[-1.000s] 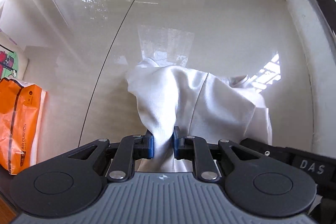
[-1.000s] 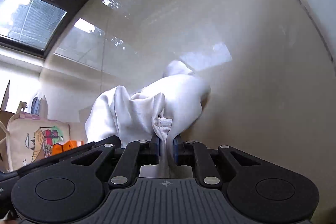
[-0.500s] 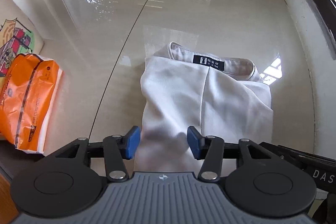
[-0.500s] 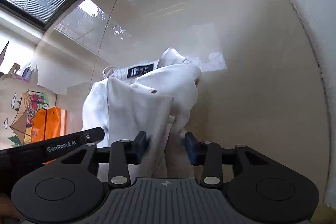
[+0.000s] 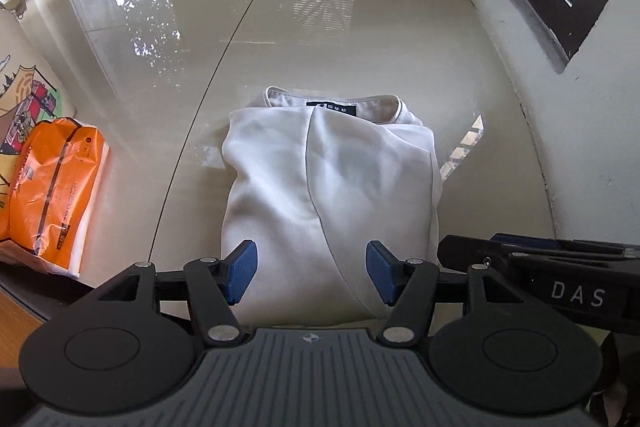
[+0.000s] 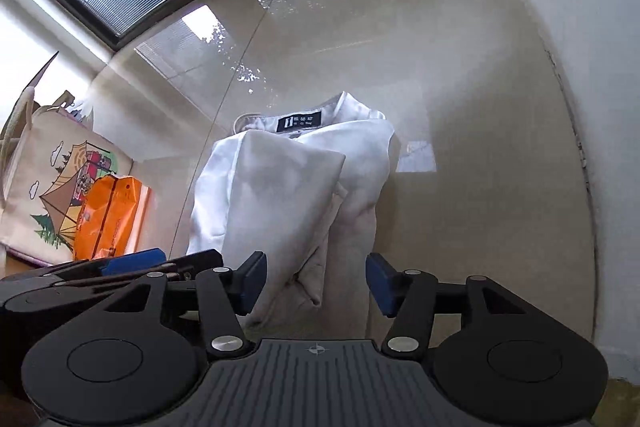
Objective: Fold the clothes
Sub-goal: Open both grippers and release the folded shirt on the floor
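Left gripper (image 5: 312, 277): blue fingers (image 5: 239, 277) spread wide and opening at this moment, nothing pinched. White garment (image 5: 332, 187) lies folded on the glossy beige desk (image 5: 360, 27), ahead of and below the fingers; its near edge shows in the gap between them, but the pads do not press on it. Collar with a black label (image 5: 331, 108) sits at the far end of the garment, away from the fingers.

Right gripper (image 6: 314, 281): blue fingers (image 6: 380, 283) also spread and opening, not gripping anything. Garment (image 6: 280, 195) lies just ahead of them, a loose folded corner hanging down in the gap, cloth apart from both pads. Top layer is folded over, label (image 6: 299, 122) visible at the far end.

The right gripper's body shows at the right of the left gripper's fingers in the left wrist view; the left gripper (image 6: 132, 263) shows at the left of the right fingers in the right wrist view, so the two sit close side by side.

Left of the fingers in both views: orange plastic bag (image 5: 48, 195) on the desk, printed canvas tote (image 6: 52, 195) just behind it. White wall (image 5: 592, 147) to the right of the fingers.
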Demonstrator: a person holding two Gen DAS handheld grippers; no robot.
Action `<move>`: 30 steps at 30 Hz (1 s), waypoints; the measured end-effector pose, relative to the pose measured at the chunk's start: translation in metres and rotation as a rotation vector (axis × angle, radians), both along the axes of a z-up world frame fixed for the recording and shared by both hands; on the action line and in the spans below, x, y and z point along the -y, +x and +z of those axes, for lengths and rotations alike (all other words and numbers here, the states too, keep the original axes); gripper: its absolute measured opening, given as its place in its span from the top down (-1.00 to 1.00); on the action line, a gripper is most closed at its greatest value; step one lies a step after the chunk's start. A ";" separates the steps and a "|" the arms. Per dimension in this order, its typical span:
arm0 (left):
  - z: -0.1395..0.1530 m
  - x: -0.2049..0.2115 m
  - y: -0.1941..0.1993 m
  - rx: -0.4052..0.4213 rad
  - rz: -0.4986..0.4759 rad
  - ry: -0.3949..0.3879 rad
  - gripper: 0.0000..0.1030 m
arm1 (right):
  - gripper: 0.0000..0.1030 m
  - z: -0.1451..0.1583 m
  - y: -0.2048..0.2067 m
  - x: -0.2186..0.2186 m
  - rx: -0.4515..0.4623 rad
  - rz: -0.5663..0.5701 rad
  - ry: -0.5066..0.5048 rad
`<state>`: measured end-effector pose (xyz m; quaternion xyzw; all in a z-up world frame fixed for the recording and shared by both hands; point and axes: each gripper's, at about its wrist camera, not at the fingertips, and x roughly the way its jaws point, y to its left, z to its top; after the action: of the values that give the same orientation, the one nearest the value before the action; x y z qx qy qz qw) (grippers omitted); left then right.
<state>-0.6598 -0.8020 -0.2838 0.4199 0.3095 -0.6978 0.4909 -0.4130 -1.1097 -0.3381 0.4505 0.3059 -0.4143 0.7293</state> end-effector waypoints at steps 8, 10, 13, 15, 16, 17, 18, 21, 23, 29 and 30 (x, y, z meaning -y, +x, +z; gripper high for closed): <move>0.024 -0.045 0.013 -0.042 0.000 -0.017 -0.41 | -0.08 0.024 -0.004 -0.023 -0.045 0.083 -0.092; 0.031 -0.057 0.019 -0.049 -0.002 -0.022 -0.49 | -0.10 0.032 -0.006 -0.031 -0.058 0.095 -0.115; 0.041 -0.075 0.028 -0.061 -0.021 -0.039 -0.67 | -0.13 0.043 -0.008 -0.047 -0.081 0.115 -0.156; 0.050 -0.088 0.035 -0.072 -0.025 -0.057 -0.68 | -0.21 0.051 -0.009 -0.059 -0.093 0.123 -0.178; 0.055 -0.095 0.039 -0.077 -0.025 -0.065 -0.72 | -0.21 0.054 -0.010 -0.065 -0.095 0.122 -0.185; 0.060 -0.101 0.042 -0.081 -0.024 -0.075 -0.74 | -0.22 0.058 -0.010 -0.072 -0.095 0.120 -0.191; 0.065 -0.108 0.046 -0.087 -0.024 -0.085 -0.75 | -0.23 0.062 -0.011 -0.078 -0.096 0.118 -0.197; 0.082 -0.130 0.058 -0.103 -0.041 -0.121 -0.77 | -0.26 0.073 -0.010 -0.101 -0.097 0.103 -0.216; 0.093 -0.145 0.069 -0.107 -0.052 -0.147 -0.87 | -0.28 0.082 -0.007 -0.117 -0.099 0.095 -0.234; 0.124 -0.188 0.107 -0.109 -0.086 -0.204 -0.98 | -0.47 0.107 0.002 -0.170 -0.100 0.059 -0.275; 0.127 -0.196 0.113 -0.108 -0.088 -0.212 -0.98 | -0.51 0.111 0.004 -0.179 -0.098 0.053 -0.279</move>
<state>-0.5466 -0.6064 -0.1565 0.3406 0.2414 -0.7691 0.4839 -0.4091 -0.9304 -0.2271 0.3157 0.2926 -0.4547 0.7797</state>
